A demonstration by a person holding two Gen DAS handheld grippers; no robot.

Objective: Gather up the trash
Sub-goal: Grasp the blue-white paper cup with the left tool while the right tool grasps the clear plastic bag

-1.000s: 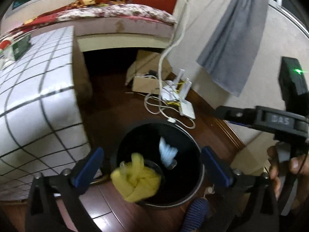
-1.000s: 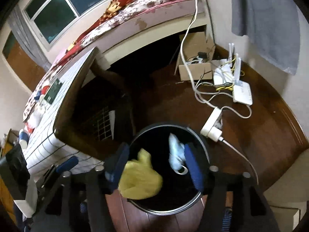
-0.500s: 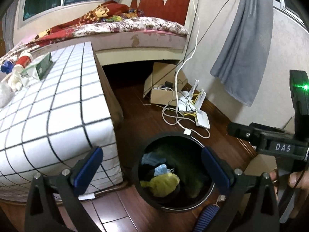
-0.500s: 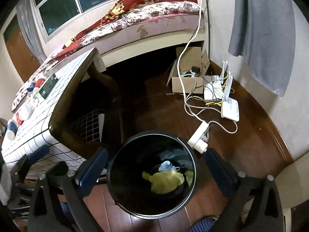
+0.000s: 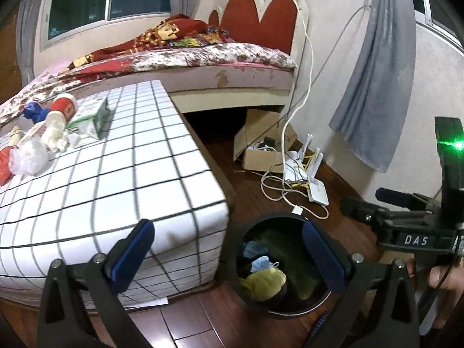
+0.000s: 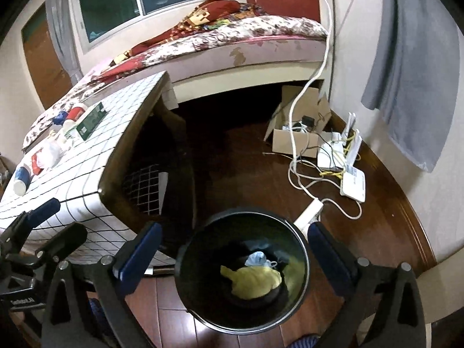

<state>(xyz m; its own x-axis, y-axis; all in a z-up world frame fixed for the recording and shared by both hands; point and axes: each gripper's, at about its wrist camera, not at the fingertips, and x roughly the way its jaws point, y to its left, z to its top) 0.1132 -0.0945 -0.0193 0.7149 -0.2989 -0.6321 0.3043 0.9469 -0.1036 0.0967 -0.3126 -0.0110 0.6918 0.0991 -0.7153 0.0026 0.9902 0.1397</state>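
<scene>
Two grippers hang over the black trash bin [image 6: 240,272], and both have nothing in them. The right gripper [image 6: 232,256] has just been opening its jaws and they now stand as wide as they go, with nothing between them but the view down into the bin. The left gripper [image 5: 229,256] is wide open too and holds nothing. Inside the bin lie a yellow crumpled bag [image 6: 253,281] and a small blue face mask [image 6: 256,258], with the mask just behind the bag. More trash waits up on the checkered table [image 5: 121,156], which stands right beside the bin. On the far part of that table, well away from the bin, sit a red paper cup [image 5: 64,106], a green and white carton [image 5: 92,119], a clear plastic bag [image 5: 29,156] and a blue crumpled bit [image 5: 33,113]. I think all of these are very light. The plastic bag looks soft and slippery, so a pinch on a bunched-up fold should work best. The cup would squash easily, so a gentle hold across its side seems right. It lies on its side with its open end turned toward the bed and away from the bin. The carton looks stiffer, and its long side runs along the table away from the bin, so grab it across the short way.
</scene>
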